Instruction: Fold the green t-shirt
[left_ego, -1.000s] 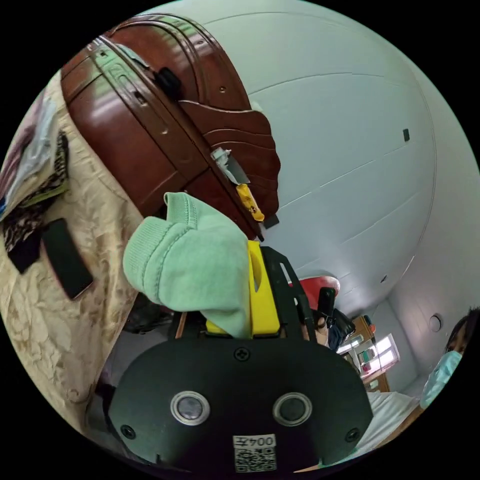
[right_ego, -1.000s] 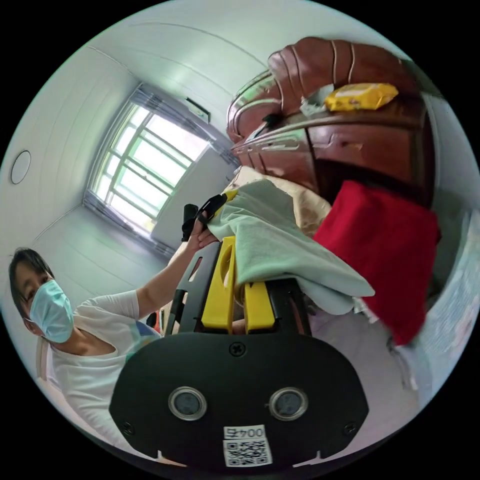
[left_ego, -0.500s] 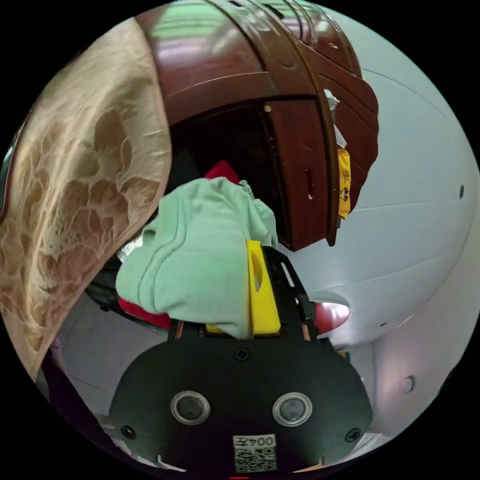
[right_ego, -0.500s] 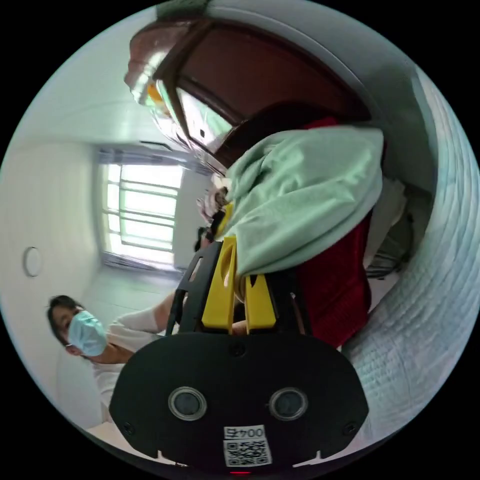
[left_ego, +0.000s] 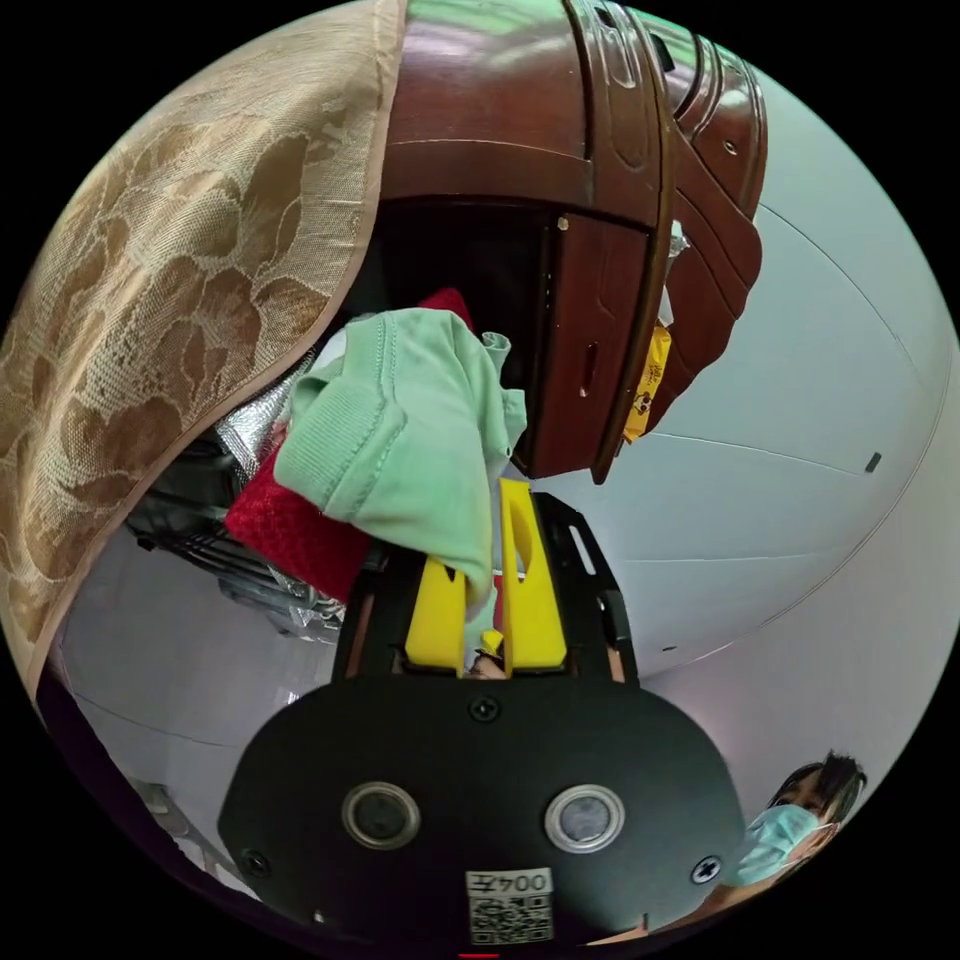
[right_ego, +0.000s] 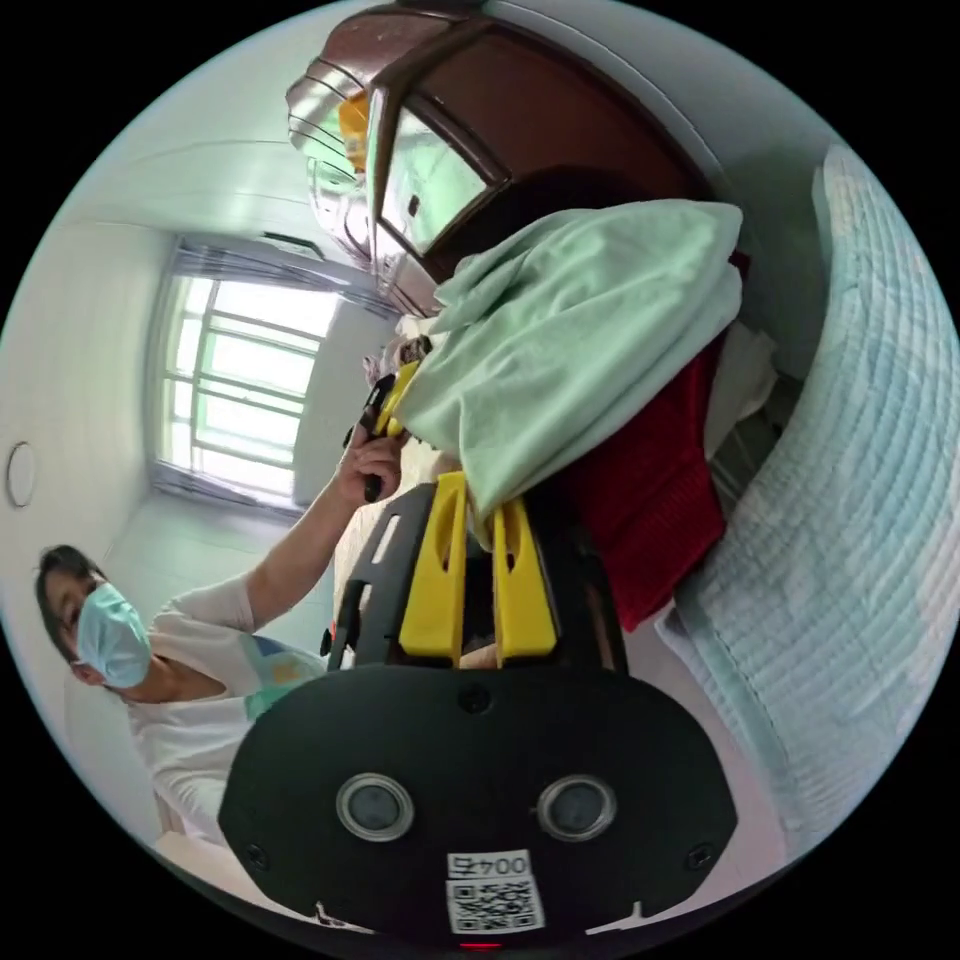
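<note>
My left gripper (left_ego: 480, 560) and right gripper (right_ego: 478, 545) are each clamped on the bunched green t-shirt (left_ego: 405, 440), held in the air against a red cloth (left_ego: 290, 530). The brown wooden headboard (left_ego: 560, 200) looms close behind it, with the lace bedcover (left_ego: 150, 330) beside.

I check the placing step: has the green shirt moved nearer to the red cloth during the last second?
Yes. The green shirt now lies against the red cloth under the brown cabinet; a second ago it hung apart from both.
</note>
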